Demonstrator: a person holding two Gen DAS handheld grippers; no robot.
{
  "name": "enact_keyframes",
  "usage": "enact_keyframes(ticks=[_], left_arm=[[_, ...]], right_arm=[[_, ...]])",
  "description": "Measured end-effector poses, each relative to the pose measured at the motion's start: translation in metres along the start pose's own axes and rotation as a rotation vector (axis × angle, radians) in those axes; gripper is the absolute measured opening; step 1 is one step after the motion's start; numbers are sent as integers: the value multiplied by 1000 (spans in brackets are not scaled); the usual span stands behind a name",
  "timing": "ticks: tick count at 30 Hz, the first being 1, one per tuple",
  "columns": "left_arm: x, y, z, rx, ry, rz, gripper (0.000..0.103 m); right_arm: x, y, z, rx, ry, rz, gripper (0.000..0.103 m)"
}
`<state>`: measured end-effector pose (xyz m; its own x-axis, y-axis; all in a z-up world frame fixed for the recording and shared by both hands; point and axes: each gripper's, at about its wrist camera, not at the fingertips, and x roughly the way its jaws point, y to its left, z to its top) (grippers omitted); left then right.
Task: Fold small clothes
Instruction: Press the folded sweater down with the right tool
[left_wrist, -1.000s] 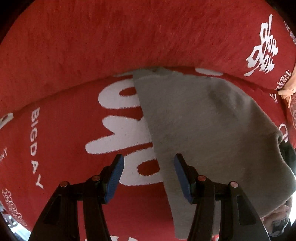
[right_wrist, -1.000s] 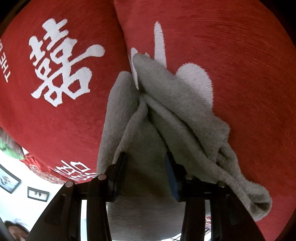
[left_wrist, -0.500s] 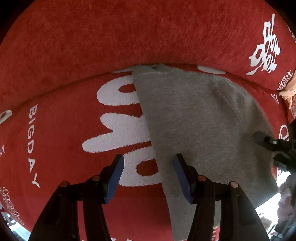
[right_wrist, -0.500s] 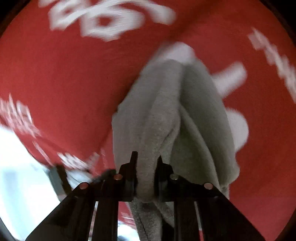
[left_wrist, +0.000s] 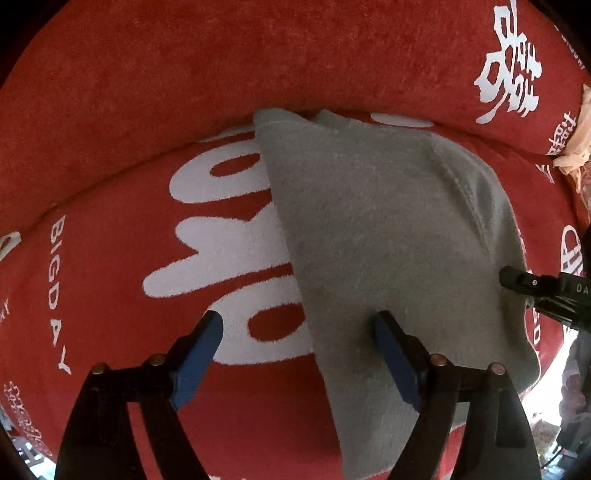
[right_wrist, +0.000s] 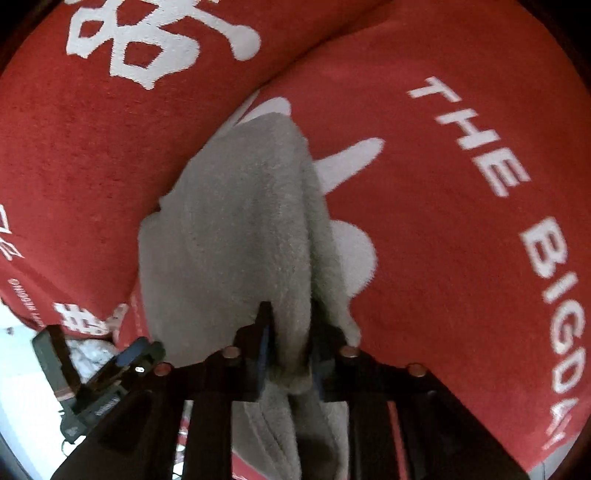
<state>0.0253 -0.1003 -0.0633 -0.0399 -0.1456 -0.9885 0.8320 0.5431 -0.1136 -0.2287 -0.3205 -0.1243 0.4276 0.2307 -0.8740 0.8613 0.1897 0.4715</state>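
A grey fleece garment (left_wrist: 388, 229) lies on a red cushion printed with white letters. My left gripper (left_wrist: 297, 332) is open, its blue pads spread over the garment's left edge, one finger on the cloth side and one over the cushion. My right gripper (right_wrist: 290, 325) is shut on a bunched fold of the grey garment (right_wrist: 240, 229), which rises in a ridge ahead of it. The right gripper also shows at the right edge of the left wrist view (left_wrist: 546, 291), at the garment's right side.
The red cushion seat (left_wrist: 129, 295) meets a red backrest (left_wrist: 221, 66) just behind the garment. In the right wrist view the left gripper (right_wrist: 110, 365) shows at lower left, past the cushion's edge, with a pale floor below.
My right gripper has closed on a fold of the garment and swung round with it. My left gripper has opened wider and stayed over the garment's left edge.
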Motion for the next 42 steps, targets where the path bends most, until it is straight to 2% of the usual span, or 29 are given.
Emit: enact_keyframes(ticks=[5,8,10,13,17,19,20,21,24,33,42], left_arm=[[-15,5,-7,17,13,-5,85],[-16,7,-14,1,49,-51,85],[-12,2,-23,-8,75,-69,85],[2,-6,-36,-7,111,-60,85],[23,-5,-52,-25,154,-48,85],[24,0,-56,-46,147,-70,85],[25,1,-57,-45,148,-73,85],[25,2,-58,-43,151,-76,85],[23,7,-62,-38,167,-79,85],[8,7,-56,-4,175,-29,85],[-11,9,-55,-11,154,-2,85]], right_arm=[[-31,14,-15,-100,-27,-90,24],[-55,27,-28,-128,-60,-93,19],[-63,39,-39,-150,-65,-61,15],[-55,59,-56,-215,-21,-49,15],[-24,61,-71,-284,36,-156,15],[-12,40,-74,-246,68,-186,14],[-7,30,-74,-219,78,-191,8],[-3,18,-74,-184,85,-181,1],[-6,-4,-73,-81,72,-102,0],[-5,7,-77,-73,85,-150,0],[-28,10,-80,-26,41,-172,4]])
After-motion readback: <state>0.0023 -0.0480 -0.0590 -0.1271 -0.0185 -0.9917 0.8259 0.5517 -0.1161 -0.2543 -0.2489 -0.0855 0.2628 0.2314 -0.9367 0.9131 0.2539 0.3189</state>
